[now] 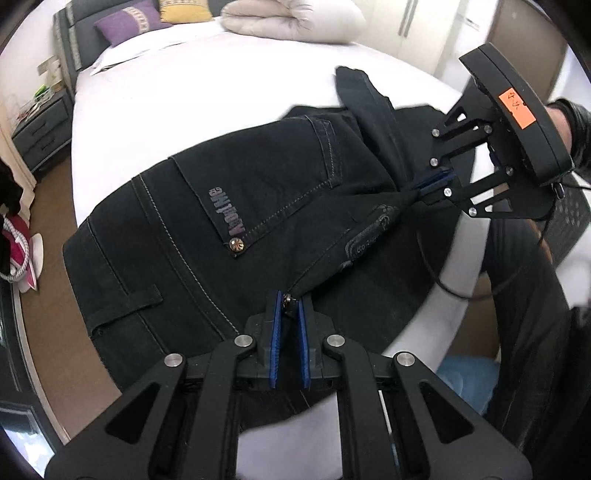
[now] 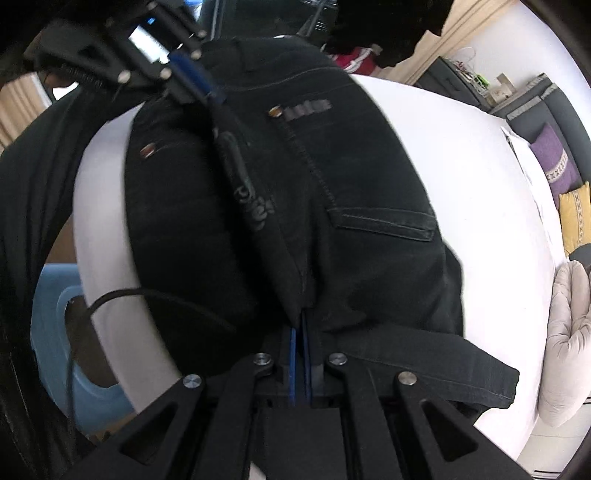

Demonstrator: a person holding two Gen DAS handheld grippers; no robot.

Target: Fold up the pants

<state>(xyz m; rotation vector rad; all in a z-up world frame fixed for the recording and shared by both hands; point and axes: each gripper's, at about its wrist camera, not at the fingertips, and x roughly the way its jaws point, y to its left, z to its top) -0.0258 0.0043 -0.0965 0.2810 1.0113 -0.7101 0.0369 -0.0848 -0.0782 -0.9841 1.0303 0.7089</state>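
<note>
keep the waist edge tight while the pants go over

the black pants (image 1: 229,206) lie across the near part of the white bed (image 1: 184,88), seat side up, the back pocket (image 1: 266,177) with its lettering facing the ceiling and one leg trailing toward the rolled duvet (image 1: 295,18) at the far end of the bed. part of the cloth hangs past the bed's near edge.

both tools are pinching cloth. the left gripper (image 1: 290,306) has its blue pads pressed together on a corner of the waist, right by a metal stud. the right gripper (image 1: 430,186) is clamped on the same raised edge further along, on the side of the pants nearer the person's gloved hand (image 1: 569,122). between the two grips the edge runs as a taut ridge lifted off the rest of the pants; in the right wrist view that ridge runs straight up from the closed right gripper (image 2: 301,325) toward the left gripper (image 2: 199,85).

my reading is that this is the lengthwise fold, one half being carried over the other. to do it well:

- keep both grips firm; the denim looks heavy and a stud under a pad could let it slip.
- keep the ridge stretched so the carried half lands flat, not bunched.
- move both ends together, so the edge comes down parallel to the opposite side seam.
- draw the overhanging cloth back onto the bed before letting go.
- watch the black cable (image 2: 110,295) near the bed's edge.
</note>
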